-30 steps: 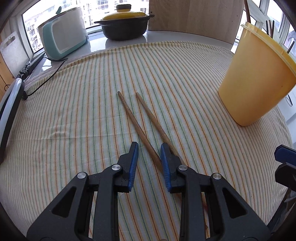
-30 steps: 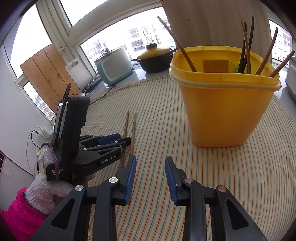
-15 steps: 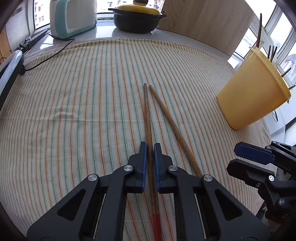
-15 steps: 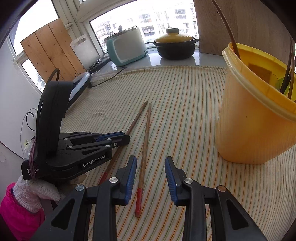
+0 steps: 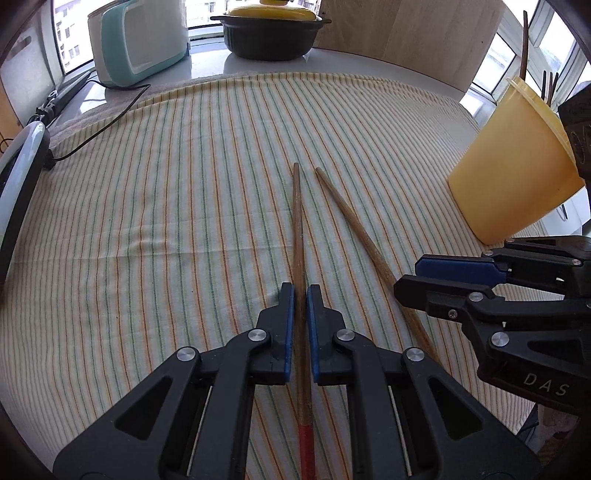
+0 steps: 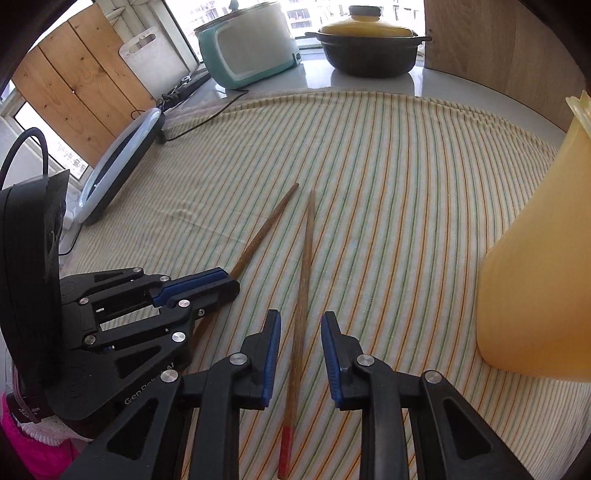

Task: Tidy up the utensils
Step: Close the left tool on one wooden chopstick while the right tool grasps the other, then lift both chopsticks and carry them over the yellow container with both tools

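Nearest in the left wrist view, the left tool point(image 5: 300, 291) sits at six o'clock with its blue pads pressed onto a wooden chopstick point(image 5: 298, 229), which runs between them from a red-tipped end at the bottom edge up toward twelve o'clock, its far tip over the striped cloth point(image 5: 184, 206) that covers the surface. Just beside it, toward one o'clock, the second chopstick point(image 5: 354, 236) lies flat on the cloth, angling away from the first so the two far tips stand slightly apart; its near part passes under the right tool point(image 5: 406, 278), which enters from three o'clock. In the right wrist view, the right tool point(image 6: 300, 325) has its pads apart, one on each side of the second chopstick point(image 6: 304, 266) without touching it; that stick's red end lies at six o'clock. At nine o'clock there the left tool point(image 6: 232, 282) grips the first chopstick point(image 6: 264, 230), whose shaft slants up toward twelve. Farther off, a yellow plastic bin point(image 5: 513, 177) stands on the cloth at two o'clock in the left view, with several dark sticks point(image 5: 548, 86) poking above its rim. Beyond the cloth's far edge, a teal and white cooker point(image 5: 140, 40) stands at eleven o'clock, a black pot with a yellow lid point(image 5: 273, 29) at twelve, and a pale wooden board point(image 5: 406, 33) at one o'clock.
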Action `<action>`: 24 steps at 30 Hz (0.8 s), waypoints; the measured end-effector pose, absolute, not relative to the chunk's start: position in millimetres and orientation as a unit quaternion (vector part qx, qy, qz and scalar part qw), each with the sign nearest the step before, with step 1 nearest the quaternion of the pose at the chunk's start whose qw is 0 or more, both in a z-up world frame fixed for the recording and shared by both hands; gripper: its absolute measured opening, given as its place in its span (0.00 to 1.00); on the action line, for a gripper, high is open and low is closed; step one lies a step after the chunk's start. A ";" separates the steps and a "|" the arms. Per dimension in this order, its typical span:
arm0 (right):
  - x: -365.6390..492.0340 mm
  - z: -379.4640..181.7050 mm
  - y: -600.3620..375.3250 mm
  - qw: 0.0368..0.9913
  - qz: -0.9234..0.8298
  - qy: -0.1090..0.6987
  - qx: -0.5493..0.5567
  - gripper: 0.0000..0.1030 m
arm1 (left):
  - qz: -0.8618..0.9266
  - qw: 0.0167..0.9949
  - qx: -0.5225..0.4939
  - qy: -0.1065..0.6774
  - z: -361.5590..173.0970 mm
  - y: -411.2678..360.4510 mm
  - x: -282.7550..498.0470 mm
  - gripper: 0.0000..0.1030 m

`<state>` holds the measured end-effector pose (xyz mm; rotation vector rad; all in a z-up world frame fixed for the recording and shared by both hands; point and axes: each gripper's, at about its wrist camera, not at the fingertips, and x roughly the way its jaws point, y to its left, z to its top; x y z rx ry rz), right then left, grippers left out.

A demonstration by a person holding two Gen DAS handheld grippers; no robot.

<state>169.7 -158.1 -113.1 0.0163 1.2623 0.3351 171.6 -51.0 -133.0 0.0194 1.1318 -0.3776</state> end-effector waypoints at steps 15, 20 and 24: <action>178.3 -119.2 -155.3 0.798 0.143 0.585 -0.001 0.04 | -0.172 0.834 -0.095 0.516 -120.0 -9.4 166.4 0.05; 166.8 -101.7 -156.2 0.813 0.156 0.561 0.003 0.04 | -0.179 0.841 -0.110 0.498 -103.9 -4.5 162.4 0.05; 154.7 -84.2 -161.2 0.825 0.166 0.541 0.010 0.04 | -0.188 0.848 -0.121 0.482 -88.6 -3.3 156.8 0.05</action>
